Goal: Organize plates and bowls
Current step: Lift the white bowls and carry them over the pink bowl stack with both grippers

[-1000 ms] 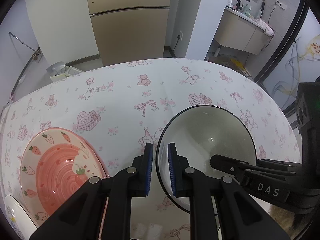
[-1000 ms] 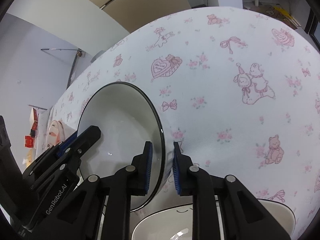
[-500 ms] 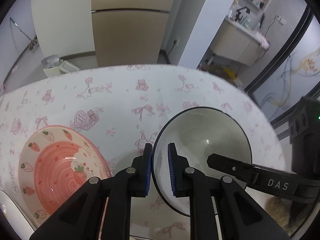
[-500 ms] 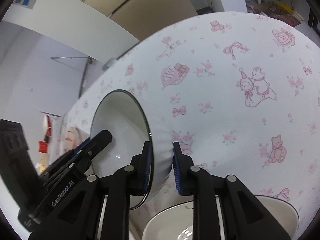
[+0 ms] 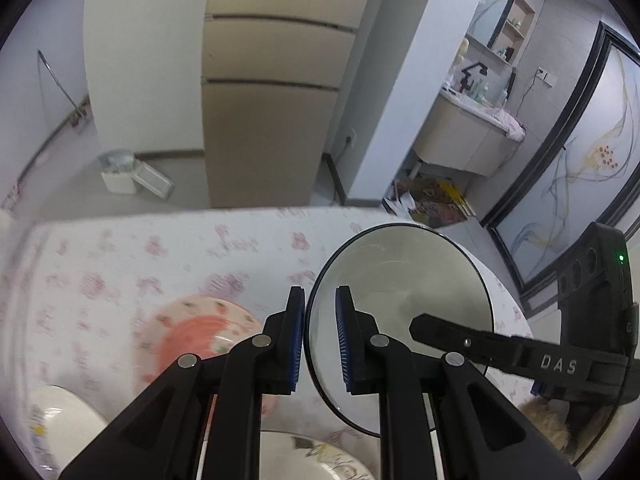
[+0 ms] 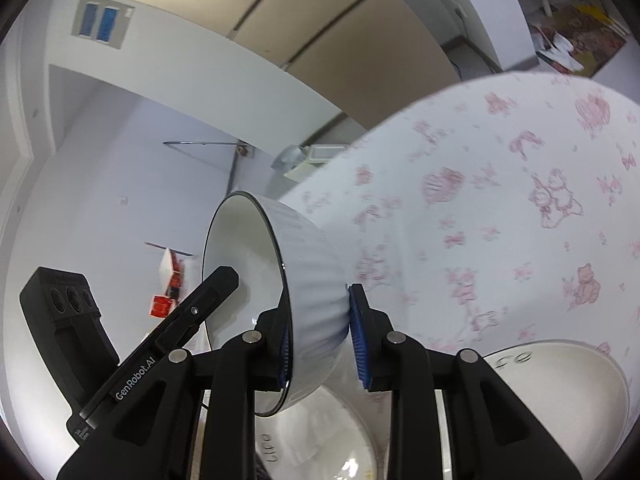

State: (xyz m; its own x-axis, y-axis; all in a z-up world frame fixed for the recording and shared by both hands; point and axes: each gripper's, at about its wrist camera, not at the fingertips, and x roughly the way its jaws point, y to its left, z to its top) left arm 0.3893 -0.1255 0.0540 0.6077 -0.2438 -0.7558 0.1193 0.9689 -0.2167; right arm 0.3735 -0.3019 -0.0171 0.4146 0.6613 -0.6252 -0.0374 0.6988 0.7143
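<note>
White bowl (image 6: 308, 292) with a dark rim, lifted off the table (image 6: 500, 216) and tipped on its side. Both the left hand-held gripper (image 5: 320, 344) and the right hand-held gripper (image 6: 318, 346) clamp its wall. Strawberry plate (image 5: 192, 340) and cream bowl (image 6: 560, 392) remain apart (sorting apparently mid-way, stacking unfinished).

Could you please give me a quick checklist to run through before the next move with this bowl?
1. Right gripper jaws clamp the black-rimmed bowl: ok.
2. Left gripper jaws straddle its rim; firm contact: cannot tell.
3. Bowl level: not ok, tipped on its side.
4. Bowl off the table: ok.
5. Lettered white bowl below free to receive: cannot tell, partly hidden.
6. Strawberry plate out of the way: ok.
</note>
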